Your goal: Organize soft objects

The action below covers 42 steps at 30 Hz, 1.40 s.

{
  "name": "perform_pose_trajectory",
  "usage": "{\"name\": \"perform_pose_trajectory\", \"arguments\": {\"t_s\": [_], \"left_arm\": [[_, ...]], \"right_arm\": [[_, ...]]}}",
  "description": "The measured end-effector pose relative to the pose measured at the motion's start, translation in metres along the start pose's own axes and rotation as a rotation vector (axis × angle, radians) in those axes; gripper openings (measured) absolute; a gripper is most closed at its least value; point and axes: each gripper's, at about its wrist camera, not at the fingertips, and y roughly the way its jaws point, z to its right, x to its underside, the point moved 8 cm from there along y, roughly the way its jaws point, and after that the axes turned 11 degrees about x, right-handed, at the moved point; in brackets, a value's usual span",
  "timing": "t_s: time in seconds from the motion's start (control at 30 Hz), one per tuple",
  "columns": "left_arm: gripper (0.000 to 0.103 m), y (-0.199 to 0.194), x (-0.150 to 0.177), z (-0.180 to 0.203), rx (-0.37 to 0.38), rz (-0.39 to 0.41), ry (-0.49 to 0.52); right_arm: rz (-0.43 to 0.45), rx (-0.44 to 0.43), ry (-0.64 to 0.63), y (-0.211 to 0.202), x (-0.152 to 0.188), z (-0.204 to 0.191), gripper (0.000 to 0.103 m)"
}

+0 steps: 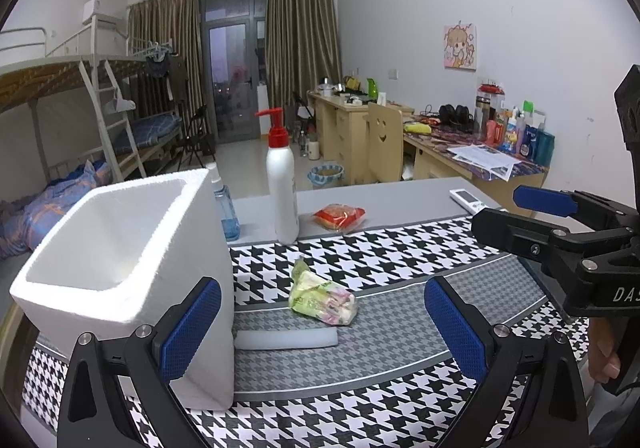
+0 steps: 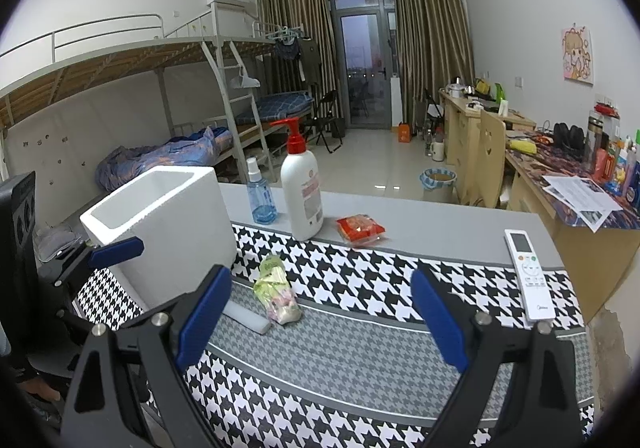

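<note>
Dorm room, houndstooth mat (image 1: pixel 400 260) on a grey table. Left gripper (image 1: pixel 322 332) spread wide, holding nothing — green snack packet (image 1: pixel 322 298) lies just ahead between its fingers, white foam box (image 1: pixel 120 268) at its left finger. Right gripper (image 2: pixel 320 320) also spread, empty — red packet (image 2: pixel 360 229) farther ahead, beside the pump bottle (image 2: pixel 302 192).

White walls and a pale tiled floor (image 2: pixel 372 164) enclose a dorm room. A metal bunk bed (image 2: pixel 160 88) lines the left wall, wooden desks (image 2: pixel 472 128) the right. Brown curtains (image 2: pixel 432 40) flank a glazed balcony door (image 2: pixel 364 68) showing dusk.
</note>
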Motion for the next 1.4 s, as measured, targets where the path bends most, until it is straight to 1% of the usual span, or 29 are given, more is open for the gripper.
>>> {"name": "perform_pose_trajectory", "arguments": {"t_s": [0.5,0.67,0.97,1.4], "left_arm": [[0.102,0.017,0.012,-0.002,0.005,-0.053,-0.025],[0.102,0.023,0.014,-0.002,-0.010,-0.064,-0.021],[0.102,0.031,0.019,-0.005,-0.007,-0.087,-0.029],[0.102,0.037,0.022,-0.017,-0.022,-0.096,-0.051]], "right_arm": [[-0.050,-0.004,-0.003,0.015,0.009,0.003,0.093],[-0.062,-0.002,-0.003,0.020,0.011,0.004,0.093],[-0.079,-0.007,-0.007,0.026,0.013,0.002,0.093],[-0.101,-0.008,-0.016,0.036,0.014,-0.002,0.093]]}}
